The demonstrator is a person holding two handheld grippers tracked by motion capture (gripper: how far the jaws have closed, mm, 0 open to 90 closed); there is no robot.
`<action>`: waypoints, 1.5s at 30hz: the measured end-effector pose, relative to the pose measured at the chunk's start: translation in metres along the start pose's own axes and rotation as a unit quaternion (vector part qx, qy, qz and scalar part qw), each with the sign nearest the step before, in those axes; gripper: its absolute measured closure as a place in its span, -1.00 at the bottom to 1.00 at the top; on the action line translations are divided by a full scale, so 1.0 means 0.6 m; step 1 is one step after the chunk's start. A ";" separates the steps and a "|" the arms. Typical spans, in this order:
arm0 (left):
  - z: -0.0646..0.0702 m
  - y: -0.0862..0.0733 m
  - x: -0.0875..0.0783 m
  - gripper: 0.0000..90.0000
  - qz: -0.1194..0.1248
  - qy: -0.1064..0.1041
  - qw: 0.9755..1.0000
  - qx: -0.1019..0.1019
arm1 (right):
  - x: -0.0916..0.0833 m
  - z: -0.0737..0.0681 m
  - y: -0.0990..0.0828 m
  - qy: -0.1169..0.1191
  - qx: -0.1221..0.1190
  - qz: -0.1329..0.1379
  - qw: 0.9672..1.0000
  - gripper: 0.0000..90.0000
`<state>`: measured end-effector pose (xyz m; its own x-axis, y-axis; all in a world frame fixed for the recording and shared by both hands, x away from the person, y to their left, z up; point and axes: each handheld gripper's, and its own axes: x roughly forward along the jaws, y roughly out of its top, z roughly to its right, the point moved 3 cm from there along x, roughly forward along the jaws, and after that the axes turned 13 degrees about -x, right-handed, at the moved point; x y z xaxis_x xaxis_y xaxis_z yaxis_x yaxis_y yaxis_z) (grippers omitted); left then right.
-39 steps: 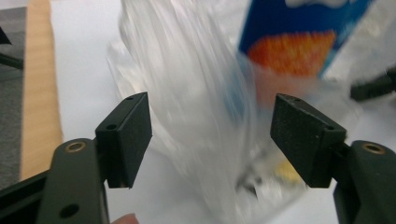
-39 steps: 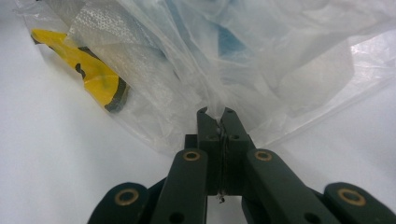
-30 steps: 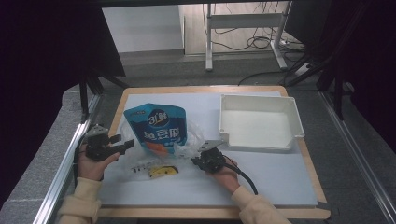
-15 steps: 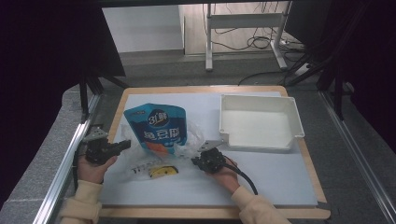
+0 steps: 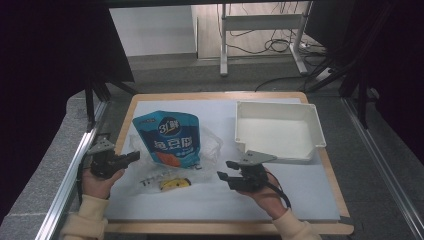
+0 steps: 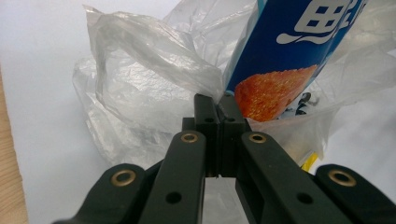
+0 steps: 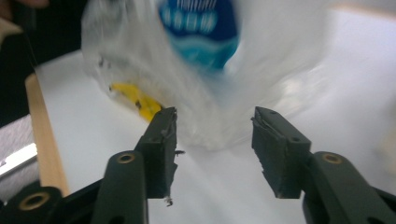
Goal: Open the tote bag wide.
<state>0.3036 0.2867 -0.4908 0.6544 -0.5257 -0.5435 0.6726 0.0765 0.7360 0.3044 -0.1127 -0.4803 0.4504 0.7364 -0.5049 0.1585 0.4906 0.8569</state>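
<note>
Your left tongs (image 6: pixel 217 105) have just clamped on the clear plastic bag (image 6: pixel 140 93) at the counter's left. Your right tongs (image 7: pixel 212 135) have just opened and drawn back empty, so the blue pouch (image 5: pixel 169 137) inside can come out next.

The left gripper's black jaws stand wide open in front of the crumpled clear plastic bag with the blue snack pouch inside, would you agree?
Not quite: the left gripper has its black jaws shut, not wide open, with the tips pressed together on a fold of the crumpled clear plastic bag. The left gripper view shows this. The blue snack pouch is indeed inside that bag.
</note>
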 end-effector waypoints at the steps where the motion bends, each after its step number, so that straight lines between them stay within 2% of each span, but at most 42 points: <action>1: 0.000 0.000 -0.001 1.00 0.001 0.000 1.000 -0.002 | -0.015 0.004 0.005 -0.007 0.001 0.010 1.000 0.06; 5: 0.000 0.001 -0.005 1.00 0.005 -0.001 1.000 -0.005 | -0.052 0.036 0.035 -0.034 0.009 0.031 0.999 0.02; 8: -0.001 0.002 -0.006 1.00 0.006 -0.002 1.000 -0.003 | -0.052 0.067 0.070 -0.038 0.011 0.032 0.999 0.00; 13: -0.001 0.001 -0.005 1.00 0.006 -0.002 1.000 -0.003 | -0.009 0.106 0.134 -0.028 0.003 0.017 0.999 -0.05; 17: -0.001 0.000 -0.004 1.00 0.003 -0.005 1.000 -0.001 | 0.046 0.133 0.164 -0.018 0.014 -0.013 1.000 -0.08; 21: -0.001 -0.001 -0.002 1.00 0.001 -0.005 1.000 -0.001 | 0.090 0.144 0.166 -0.006 0.022 -0.040 0.999 -0.08; 24: -0.001 -0.001 -0.002 1.00 0.001 -0.006 1.000 -0.001 | 0.112 0.142 0.164 0.009 0.030 -0.047 0.998 -0.08; 26: 0.000 -0.001 -0.003 1.00 0.001 -0.006 1.000 -0.001 | 0.122 0.137 0.162 0.015 0.026 -0.052 0.998 0.00; 28: 0.000 -0.001 -0.003 1.00 0.003 -0.006 1.000 -0.001 | 0.131 0.132 0.160 0.025 0.021 -0.061 0.998 0.26; 31: 0.001 0.000 -0.005 1.00 0.004 -0.006 1.000 0.000 | 0.138 0.127 0.157 0.028 0.008 -0.075 0.997 0.65; 34: 0.002 -0.001 -0.007 1.00 0.006 -0.006 1.000 -0.002 | 0.144 0.123 0.153 0.039 0.005 -0.083 0.996 0.88; 37: 0.000 -0.002 -0.010 1.00 0.007 -0.006 1.000 -0.002 | 0.145 0.121 0.147 0.026 0.005 -0.083 0.996 0.95; 40: -0.003 -0.004 -0.012 1.00 0.007 -0.003 1.000 -0.004 | 0.147 0.122 0.139 -0.003 0.003 -0.084 0.996 0.96; 45: -0.011 -0.010 -0.013 1.00 0.002 0.003 1.000 -0.004 | 0.155 0.121 0.128 -0.035 0.001 -0.078 0.996 0.96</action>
<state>0.2966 0.2960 -0.4937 0.6589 -0.5211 -0.5425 0.6727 0.0854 0.7350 0.4223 -0.0403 -0.4541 0.4810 0.6164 -0.6235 0.2331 0.5956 0.7687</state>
